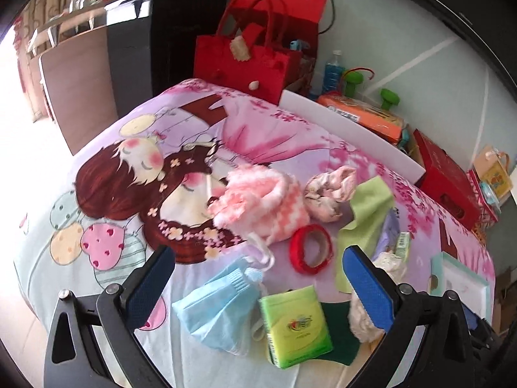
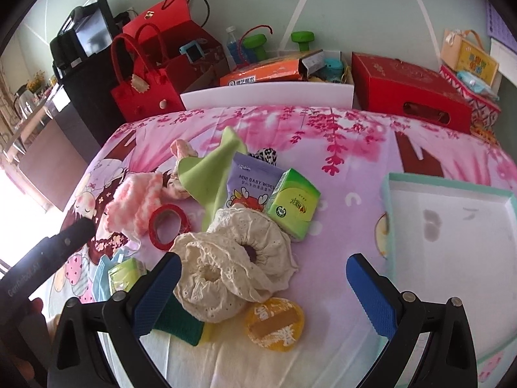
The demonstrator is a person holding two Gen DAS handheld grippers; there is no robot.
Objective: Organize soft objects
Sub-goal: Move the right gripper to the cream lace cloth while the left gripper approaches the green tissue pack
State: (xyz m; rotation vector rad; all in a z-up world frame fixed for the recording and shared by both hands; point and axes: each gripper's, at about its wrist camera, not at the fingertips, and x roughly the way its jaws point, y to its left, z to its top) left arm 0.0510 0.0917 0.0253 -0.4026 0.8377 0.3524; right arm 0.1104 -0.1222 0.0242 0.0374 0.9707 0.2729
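Both claws are held wide apart, nothing gripped. Between the blue pads of the left claw (image 1: pixel 258 278), a crumpled light-blue face mask (image 1: pixel 219 310) and a green tissue pack (image 1: pixel 295 326) are seen lying on the cartoon-print pink bedsheet (image 1: pixel 106 168). At twelve o'clock of them, a fluffy pink-and-white knitted piece (image 1: pixel 261 203) is spread beside a red tape roll (image 1: pixel 311 248). Ahead of the right claw (image 2: pixel 263 286), cream lace fabric rings (image 2: pixel 232 265) are piled; at three o'clock, an open white tray with mint rim (image 2: pixel 391 226) is set.
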